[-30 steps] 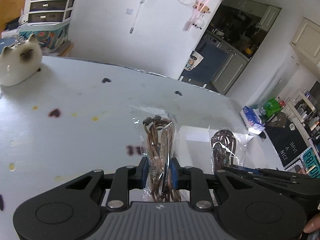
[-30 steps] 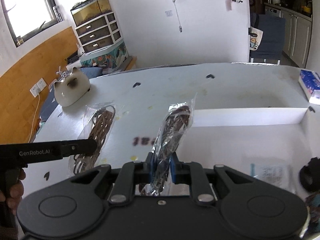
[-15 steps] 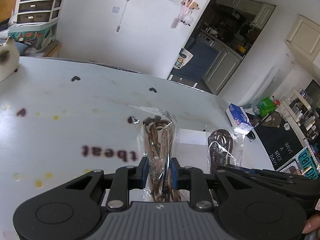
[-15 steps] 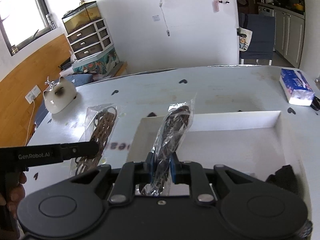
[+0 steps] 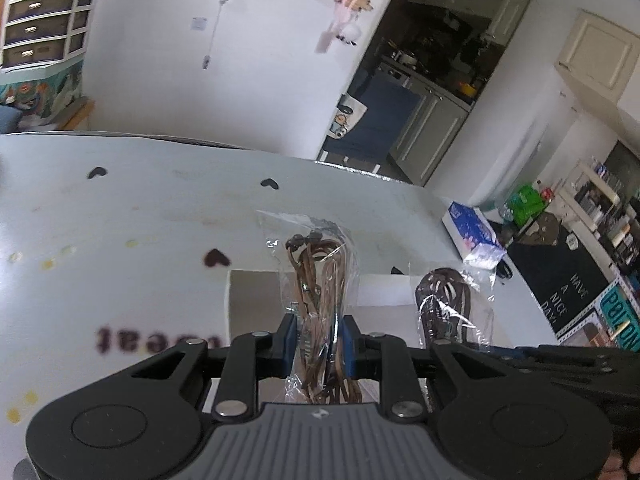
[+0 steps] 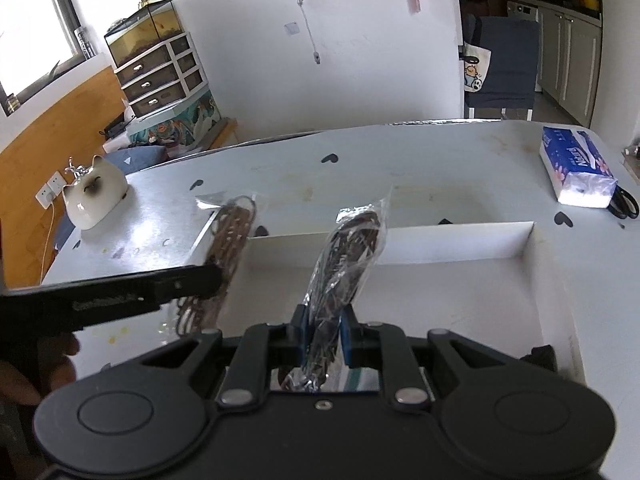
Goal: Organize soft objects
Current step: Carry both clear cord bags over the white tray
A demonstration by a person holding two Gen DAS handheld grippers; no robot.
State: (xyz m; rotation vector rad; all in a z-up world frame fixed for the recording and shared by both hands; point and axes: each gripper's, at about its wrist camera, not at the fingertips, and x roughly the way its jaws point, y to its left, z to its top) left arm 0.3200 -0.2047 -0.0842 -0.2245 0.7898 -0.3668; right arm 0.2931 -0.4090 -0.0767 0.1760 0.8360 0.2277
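- Tan-brown cords in a clear plastic bag [image 5: 318, 308] stand at the centre of the left wrist view, clamped between the blue pads of the left gripper [image 5: 318, 342], whose jaws are closed tight on the bag.
- Dark brown cords in a second clear bag [image 6: 344, 268] rise at the centre of the right wrist view, pinched in the same way by the right gripper [image 6: 324, 334], its jaws clenched on the bag.
- Each bag also shows in the other view: the dark one at lower right of the left wrist view [image 5: 448, 308], the tan one at left of centre in the right wrist view [image 6: 228, 248].
- Both bags hang above or at the edge of a shallow white tray [image 6: 448, 240] on the pale table [image 6: 420, 152]; the tan bag sits over the tray's left wall.
- A cat-shaped ceramic figure [image 6: 94, 192] stands at the left of the right wrist view.
- A blue tissue pack [image 6: 576, 168] lies at the far right, with scissors [image 6: 624, 204] just beside it.
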